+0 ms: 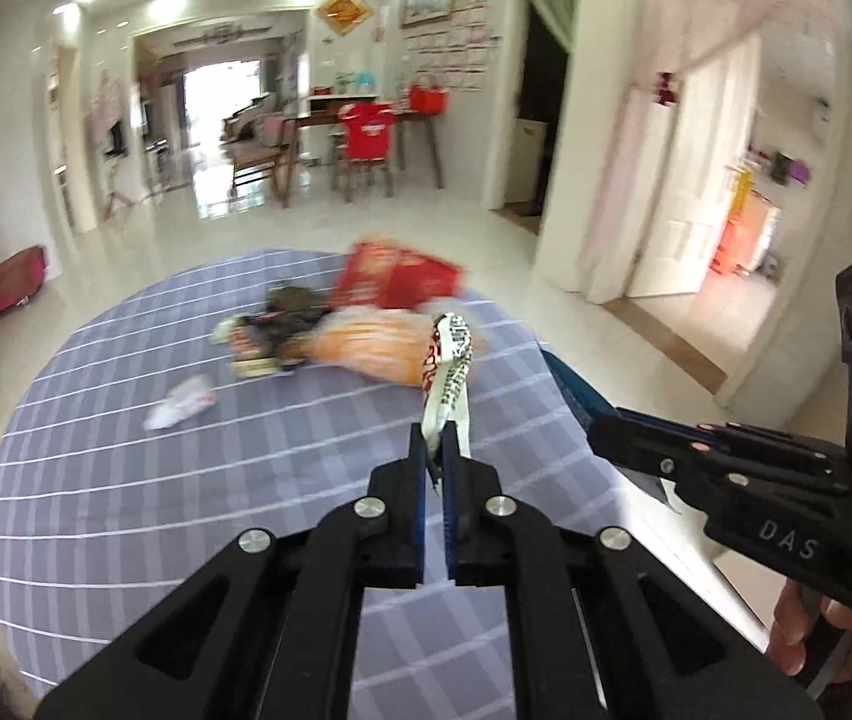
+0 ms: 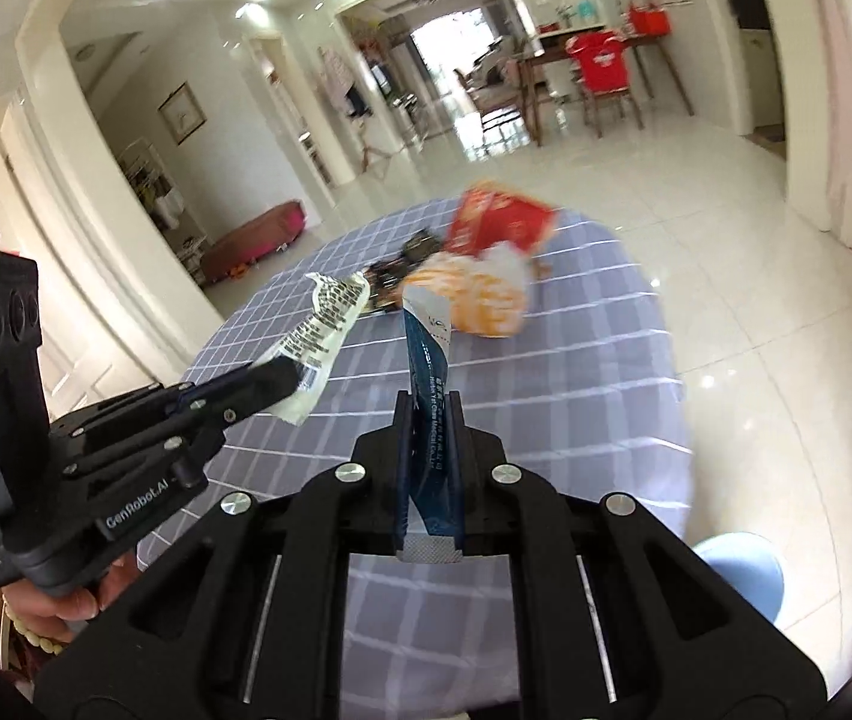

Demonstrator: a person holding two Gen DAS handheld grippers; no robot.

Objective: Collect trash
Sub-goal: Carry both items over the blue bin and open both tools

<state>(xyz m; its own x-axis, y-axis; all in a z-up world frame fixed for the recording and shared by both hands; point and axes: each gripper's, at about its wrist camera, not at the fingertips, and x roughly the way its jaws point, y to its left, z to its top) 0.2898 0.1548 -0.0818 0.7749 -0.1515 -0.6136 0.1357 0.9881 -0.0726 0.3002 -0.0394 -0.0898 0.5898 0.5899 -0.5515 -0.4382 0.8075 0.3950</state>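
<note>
My left gripper (image 1: 439, 450), low at the centre of its own view, is clamped tight on a white crinkled plastic wrapper printed with black text and red marks (image 1: 449, 369), which stands up from the jaws over the round desk in its grey-blue cloth with white grid lines (image 1: 126, 480). My right gripper (image 2: 431, 414), at lower centre of the right wrist view, is closed just as firmly on a dark blue foil sachet with white lettering (image 2: 426, 372), its ridged end poking out behind the jaws. Each tool shows at the edge of the other's picture, side by side. More trash lies in a blurred heap toward the far side of the desk, at mid-frame: a red printed packet (image 1: 396, 279), an orange translucent plastic bag (image 1: 366, 348) just below it, and dark wrappers (image 1: 288, 312) to their left. A small crumpled white scrap (image 1: 180, 405) lies apart, left of centre.
</note>
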